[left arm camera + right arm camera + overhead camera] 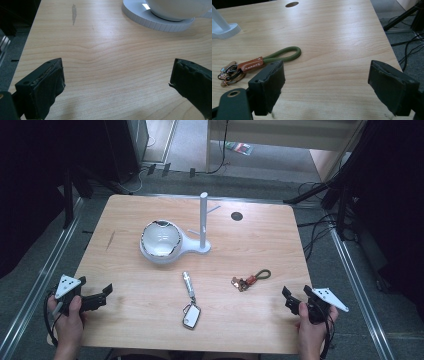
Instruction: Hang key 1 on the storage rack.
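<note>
A white bowl sits on the round base of a white stand with an upright post, mid-table. A silver key fob with a white tag lies near the front centre. A green cord loop with a brown leather tab and metal clips lies to its right; in the right gripper view the cord keychain lies just beyond the left jaw. My left gripper rests at the front left, open and empty. My right gripper rests at the front right, open and empty.
A dark round hole marks the tabletop at the back right. A grey streak stains the wood at the left. Metal rails, cables and tripod legs surround the table on the floor.
</note>
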The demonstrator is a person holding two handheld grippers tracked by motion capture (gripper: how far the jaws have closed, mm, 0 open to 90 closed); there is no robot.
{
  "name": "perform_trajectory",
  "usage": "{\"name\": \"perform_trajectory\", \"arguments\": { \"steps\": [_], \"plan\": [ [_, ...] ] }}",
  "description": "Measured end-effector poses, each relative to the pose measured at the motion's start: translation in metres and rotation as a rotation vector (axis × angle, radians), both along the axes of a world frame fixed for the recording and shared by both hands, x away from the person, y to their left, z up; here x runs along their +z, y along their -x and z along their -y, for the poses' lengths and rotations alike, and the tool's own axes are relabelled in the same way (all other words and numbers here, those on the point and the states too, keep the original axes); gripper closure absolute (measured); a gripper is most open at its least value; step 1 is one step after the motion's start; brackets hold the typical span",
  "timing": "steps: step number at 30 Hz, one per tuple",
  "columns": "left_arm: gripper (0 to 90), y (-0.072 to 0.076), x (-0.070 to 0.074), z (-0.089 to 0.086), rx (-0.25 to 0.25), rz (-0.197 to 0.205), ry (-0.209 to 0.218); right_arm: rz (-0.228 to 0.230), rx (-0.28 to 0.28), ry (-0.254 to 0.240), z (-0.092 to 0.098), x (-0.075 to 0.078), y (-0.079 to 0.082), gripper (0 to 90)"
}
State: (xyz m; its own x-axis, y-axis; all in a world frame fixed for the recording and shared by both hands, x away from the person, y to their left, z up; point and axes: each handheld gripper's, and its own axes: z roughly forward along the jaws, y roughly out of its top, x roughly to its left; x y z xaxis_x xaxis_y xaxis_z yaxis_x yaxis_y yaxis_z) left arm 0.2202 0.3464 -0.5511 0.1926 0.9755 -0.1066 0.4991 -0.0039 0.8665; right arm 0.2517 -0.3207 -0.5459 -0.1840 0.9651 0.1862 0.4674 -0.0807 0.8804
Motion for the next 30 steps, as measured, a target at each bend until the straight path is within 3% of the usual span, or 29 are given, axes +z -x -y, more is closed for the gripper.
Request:
{"name": "perform_trajectory", "arguments": {
  "steps": [12, 14, 15, 20, 23, 27, 30],
  "plan": [
    [0.0, 0.0, 0.0, 0.0, -0.004, -0.004, -0.003, 0.001, -0.012, 0.0, -0.001, 0.0, 0.001, 14.4],
    [0.0, 0.001, 0.0, 0.0, -0.005, 0.004, 0.0, 0.007, -0.03, 0.021, -0.003, 0.0, 0.002, 15.2],
    [0.0, 0.001, 0.0, 0.0, -0.003, 0.005, 0.0, 0.008, -0.03, 0.066, -0.006, 0.001, 0.003, 17.1],
    [0.0, 0.0, 0.0, 0.001, -0.006, -0.003, -0.006, -0.006, 0.004, 0.125, -0.017, 0.005, 0.004, 16.5],
    [0.0, 0.0, 0.0, 0.001, -0.009, -0.006, -0.006, -0.017, 0.008, 0.14, -0.026, 0.01, 0.004, 18.2],
    [0.0, 0.001, 0.0, 0.0, -0.011, 0.002, 0.005, -0.021, 0.028, 0.112, -0.033, 0.017, 0.003, 19.5],
    [0.0, 0.001, 0.0, -0.001, -0.014, 0.003, 0.017, -0.05, 0.053, 0.14, -0.045, 0.025, 0.0, 18.8]
  ]
}}
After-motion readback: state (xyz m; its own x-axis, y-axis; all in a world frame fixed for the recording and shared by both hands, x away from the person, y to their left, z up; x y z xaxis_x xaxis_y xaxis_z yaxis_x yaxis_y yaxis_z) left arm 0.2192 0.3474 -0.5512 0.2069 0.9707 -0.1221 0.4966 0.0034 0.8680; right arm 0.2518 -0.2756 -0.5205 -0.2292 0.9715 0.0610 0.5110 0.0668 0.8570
